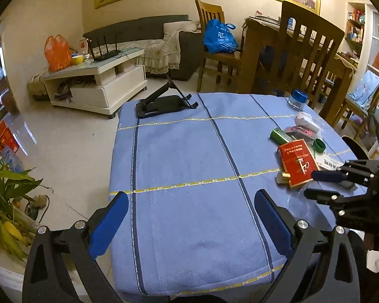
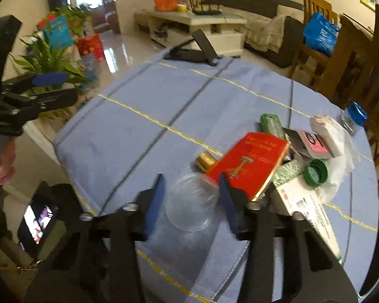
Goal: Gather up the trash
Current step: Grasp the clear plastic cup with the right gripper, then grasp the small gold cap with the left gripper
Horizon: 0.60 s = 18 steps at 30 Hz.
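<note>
Trash lies on the right side of the table with the blue cloth (image 1: 189,156): a clear plastic cup (image 2: 192,202) on its side, a red box (image 2: 252,164), a gold cap (image 2: 206,161), a green tube (image 2: 271,123), a green lid (image 2: 315,173), white crumpled paper (image 2: 326,128) and a white leaflet box (image 2: 308,209). My right gripper (image 2: 192,197) is open with its fingers on either side of the clear cup. It also shows in the left wrist view (image 1: 315,184). My left gripper (image 1: 189,214) is open and empty above the bare cloth near the front edge.
A black folding stand (image 1: 164,103) sits at the table's far edge, a blue-lidded jar (image 1: 297,99) at the far right. Wooden chairs (image 1: 305,50) stand behind the table. A plant (image 1: 5,189) and a white TV cabinet (image 1: 96,80) stand to the left.
</note>
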Available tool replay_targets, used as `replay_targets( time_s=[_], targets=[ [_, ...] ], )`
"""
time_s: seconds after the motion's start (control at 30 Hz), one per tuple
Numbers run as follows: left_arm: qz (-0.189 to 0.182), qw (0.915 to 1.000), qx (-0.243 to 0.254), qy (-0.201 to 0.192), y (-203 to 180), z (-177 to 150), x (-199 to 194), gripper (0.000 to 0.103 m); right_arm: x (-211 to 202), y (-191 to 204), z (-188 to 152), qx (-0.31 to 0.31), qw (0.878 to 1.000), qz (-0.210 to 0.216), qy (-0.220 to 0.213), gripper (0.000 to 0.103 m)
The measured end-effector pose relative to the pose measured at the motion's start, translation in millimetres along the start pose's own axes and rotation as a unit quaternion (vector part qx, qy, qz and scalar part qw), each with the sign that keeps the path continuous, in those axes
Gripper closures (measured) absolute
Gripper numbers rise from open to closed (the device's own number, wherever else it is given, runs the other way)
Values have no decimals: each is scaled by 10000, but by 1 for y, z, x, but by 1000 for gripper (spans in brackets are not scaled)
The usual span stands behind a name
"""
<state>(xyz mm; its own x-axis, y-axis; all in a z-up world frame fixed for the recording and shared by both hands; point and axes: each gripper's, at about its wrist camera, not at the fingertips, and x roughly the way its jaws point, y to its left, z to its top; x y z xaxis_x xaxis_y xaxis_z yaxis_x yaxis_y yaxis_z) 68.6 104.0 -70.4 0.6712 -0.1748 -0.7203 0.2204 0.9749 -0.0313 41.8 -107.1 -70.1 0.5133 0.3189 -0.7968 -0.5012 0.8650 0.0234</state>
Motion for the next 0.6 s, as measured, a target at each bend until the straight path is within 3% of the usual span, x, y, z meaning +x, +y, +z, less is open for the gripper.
replay_targets(
  time_s=[0.17, 0.27, 0.3, 0.4, 0.6],
  targets=[
    [-148, 9998, 65, 85, -11, 3, 7, 7, 7, -4, -10, 41, 10000, -31, 61, 53],
    [-210, 9995, 193, 120, -24, 9, 11, 7, 9, -2, -22, -71, 9998, 14, 192, 57],
    [-218, 9993, 257, 148, -30, 11, 14, 7, 10, 0, -25, -119, 9997, 34, 199, 65],
    [-304, 9985, 388, 256, -43, 17, 23, 7, 3, -5, -27, -49, 9999, 142, 74, 67],
    [-580, 9946, 629, 589, -83, 22, 58, 7, -50, -62, -39, 976, 9927, 480, -527, 68]
  ],
)
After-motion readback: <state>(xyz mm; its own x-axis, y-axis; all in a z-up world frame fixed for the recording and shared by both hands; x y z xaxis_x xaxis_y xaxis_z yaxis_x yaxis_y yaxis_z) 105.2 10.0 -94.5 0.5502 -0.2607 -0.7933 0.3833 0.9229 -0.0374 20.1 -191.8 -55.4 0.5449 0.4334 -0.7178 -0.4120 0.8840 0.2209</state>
